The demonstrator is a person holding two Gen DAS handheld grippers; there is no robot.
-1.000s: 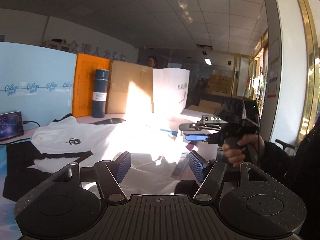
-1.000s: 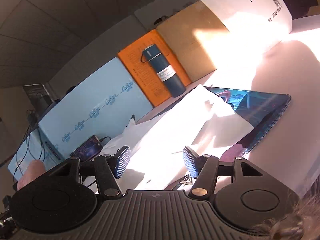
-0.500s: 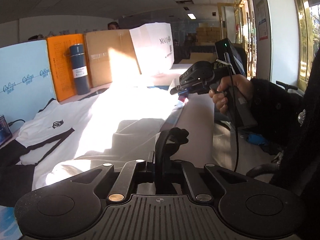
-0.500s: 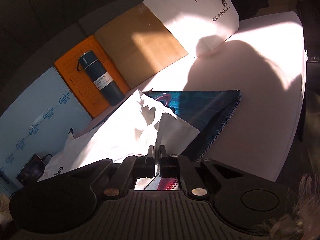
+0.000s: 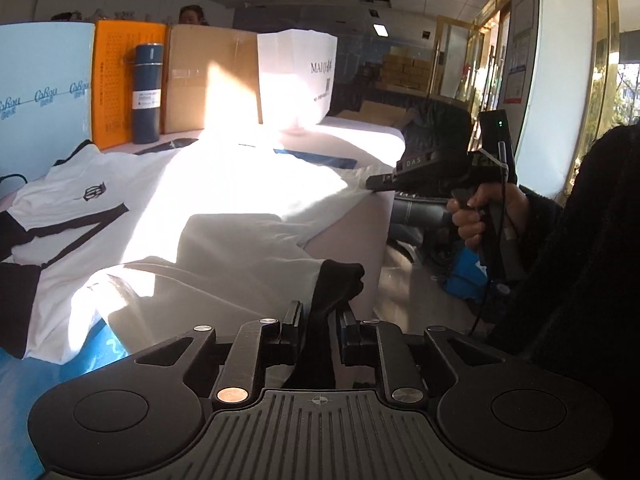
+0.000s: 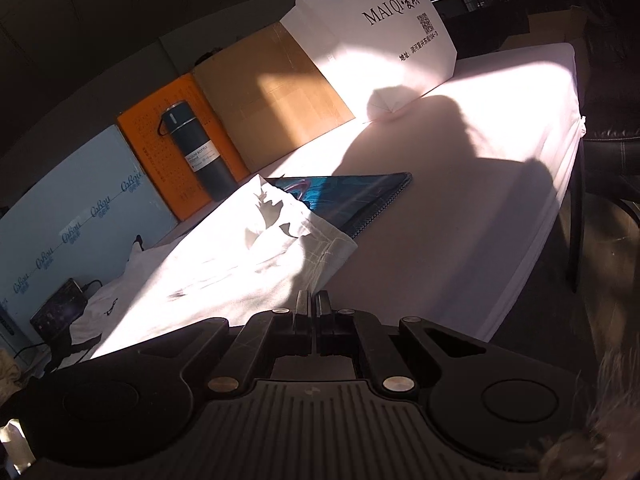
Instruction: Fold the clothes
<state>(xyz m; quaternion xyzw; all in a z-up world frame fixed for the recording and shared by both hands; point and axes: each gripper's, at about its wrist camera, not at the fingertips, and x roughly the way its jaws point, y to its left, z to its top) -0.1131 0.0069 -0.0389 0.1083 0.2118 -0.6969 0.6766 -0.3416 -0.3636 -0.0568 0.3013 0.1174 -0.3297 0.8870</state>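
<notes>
Setting: sunlit office, with a white-covered table (image 6: 500,208) holding a white shirt (image 5: 168,216) with black trim, spread flat across it.
Backdrop: beyond both sets of jaws, at the table's far edge, stand a pale blue board (image 5: 40,96), an orange box (image 5: 116,80), a dark blue bottle (image 5: 147,92), a cardboard box (image 5: 208,76) and a white paper bag (image 5: 296,76).
Left gripper (image 5: 318,334): points slightly downward over the near table edge. Its jaws have just been opening after a squeeze; a black cuff (image 5: 340,284) of the shirt rises between them. Whether the pads press the cloth cannot be told.
Right gripper (image 6: 313,306): tilted slightly down, jaws together, clamped on the shirt's white hem, whose corner (image 6: 332,248) lifts just ahead of the fingertips.
Right hand (image 5: 480,216): seen from the left camera, off to the right of the left jaws, wrapped around the pistol handle, wearing a dark sleeve (image 5: 592,240).
Blue mat (image 6: 348,196): lies ahead of the right jaws, partly covered by the shirt.
Shirt's chest logo (image 5: 94,192): sits far to the left of the left jaws.
</notes>
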